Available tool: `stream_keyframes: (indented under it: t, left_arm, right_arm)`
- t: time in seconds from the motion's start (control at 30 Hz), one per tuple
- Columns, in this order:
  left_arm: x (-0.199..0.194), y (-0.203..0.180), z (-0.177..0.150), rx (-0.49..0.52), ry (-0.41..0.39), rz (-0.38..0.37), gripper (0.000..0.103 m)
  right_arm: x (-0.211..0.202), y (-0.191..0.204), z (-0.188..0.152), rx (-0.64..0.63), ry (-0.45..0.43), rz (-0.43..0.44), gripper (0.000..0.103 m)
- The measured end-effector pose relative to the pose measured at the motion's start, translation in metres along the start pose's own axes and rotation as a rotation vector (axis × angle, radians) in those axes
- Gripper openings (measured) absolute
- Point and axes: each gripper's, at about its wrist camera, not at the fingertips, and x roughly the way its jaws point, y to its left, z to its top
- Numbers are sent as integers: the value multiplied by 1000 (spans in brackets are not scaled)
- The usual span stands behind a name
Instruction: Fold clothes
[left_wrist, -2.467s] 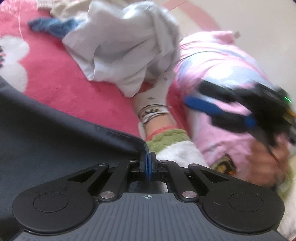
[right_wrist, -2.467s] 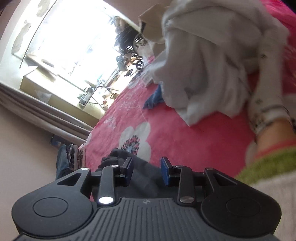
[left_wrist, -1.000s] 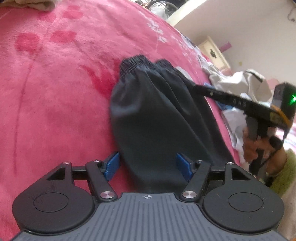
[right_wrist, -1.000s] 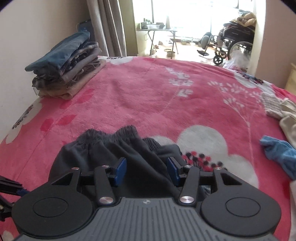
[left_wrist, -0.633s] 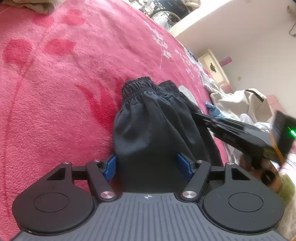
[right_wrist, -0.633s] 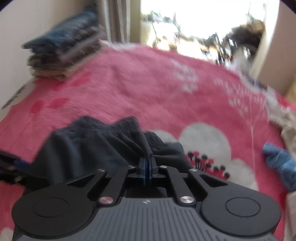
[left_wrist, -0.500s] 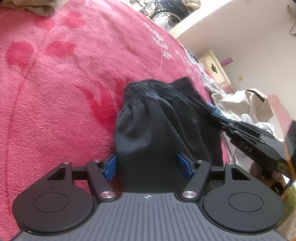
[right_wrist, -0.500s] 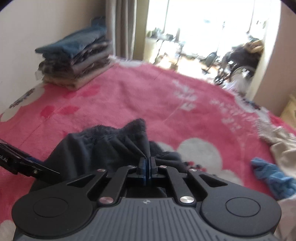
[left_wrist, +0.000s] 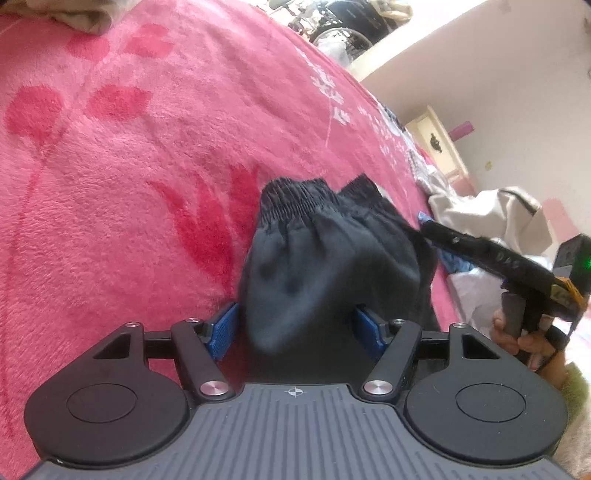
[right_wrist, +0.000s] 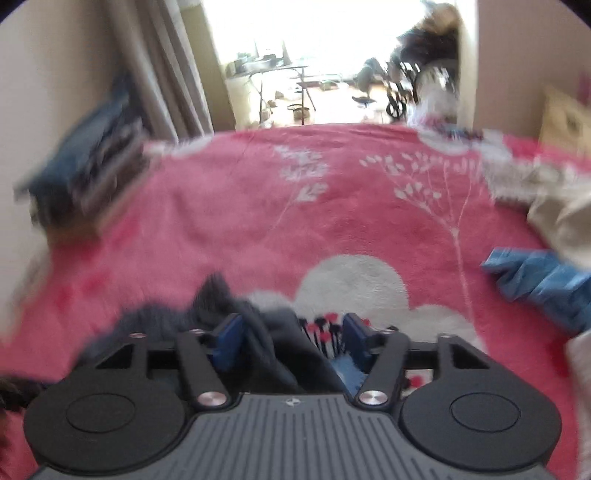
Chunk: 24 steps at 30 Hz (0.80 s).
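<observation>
Plainly lying on the pink blanket (left_wrist: 110, 166), dark trousers (left_wrist: 325, 266) bunching at the waistband. Straddling them loosely, left gripper (left_wrist: 295, 328) spread wide, pads not pressing. Opening around a raised fold, right gripper (right_wrist: 291, 341) letting go; likely risking that fold slumping crooked.

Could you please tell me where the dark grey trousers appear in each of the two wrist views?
Left wrist: the dark grey trousers fill the lower centre, lying between the left tool's pads.
Right wrist: blurred, lower left of centre, reaching between the right tool's opening pads.
Shared landmark: the pink blanket.
</observation>
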Motion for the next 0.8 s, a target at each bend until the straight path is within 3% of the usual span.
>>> stream_keyframes:
  t: [0.13,0.17,0.23,0.27,0.43,0.5,0.6,0.8]
  left_arm:
    - [7,10,8,-75,9,-39,67]
    - [8,10,8,-84,8,-45,66]
    - [10,12,8,-99,7,-55,64]
    - [11,11,8,-98,4,-54,59]
    - [18,5,6,-79,-8,-19,36]
    - [20,1,4,-67,-17,9,17]
    - [16,-4,1,-59,-55,33,5]
    - [-19,-1,12,-93,-178,34,2]
  right_arm:
    - [42,-35,12,213,158,112,78]
    - [53,-40,12,243,219,131,78]
    - [59,-39,11,231,251,149,80]
    - [62,-38,11,222,266,158,78]
    - [60,-19,10,99,315,159,40]
    - [56,-15,10,84,301,145,19]
    - [46,-5,13,58,252,106,10]
    - [41,27,29,-3,178,93,8]
